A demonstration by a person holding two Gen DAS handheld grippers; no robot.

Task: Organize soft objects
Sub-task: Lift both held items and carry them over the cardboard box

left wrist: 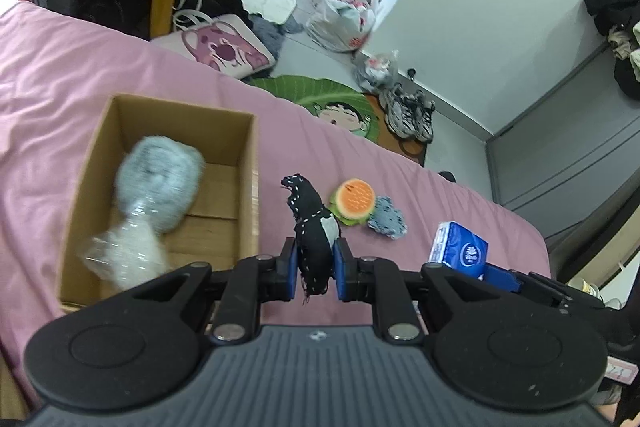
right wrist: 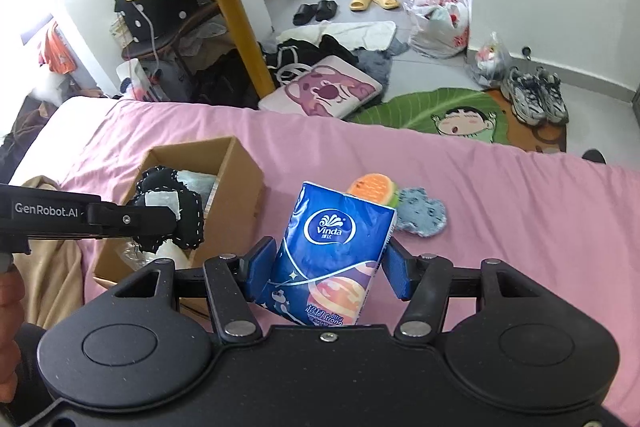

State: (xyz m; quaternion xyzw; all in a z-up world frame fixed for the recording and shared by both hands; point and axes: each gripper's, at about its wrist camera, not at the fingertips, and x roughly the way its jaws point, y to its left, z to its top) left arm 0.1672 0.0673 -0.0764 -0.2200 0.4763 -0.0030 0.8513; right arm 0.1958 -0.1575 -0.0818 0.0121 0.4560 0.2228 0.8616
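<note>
My left gripper (left wrist: 314,267) is shut on a black soft toy (left wrist: 310,223) with white stitching, held just right of the cardboard box (left wrist: 244,163) on the pink bed. A blurred grey fluffy ball (left wrist: 160,179) and a plastic-wrapped white bundle (left wrist: 124,255) are in the box. My right gripper (right wrist: 326,267) is shut on a blue Vinda tissue pack (right wrist: 332,247), raised above the sheet. Beyond it lie a burger-shaped toy (right wrist: 372,189) and a blue-grey cloth piece (right wrist: 422,213). In the right wrist view the black toy (right wrist: 176,215) hangs over the box (right wrist: 240,183).
The pink sheet (left wrist: 60,87) spreads left of and behind the box. Past the bed's far edge the floor holds a green leaf rug (right wrist: 420,111), sneakers (right wrist: 536,95), a pink cushion (right wrist: 324,91), plastic bags (right wrist: 440,23) and a yellow table leg (right wrist: 240,27).
</note>
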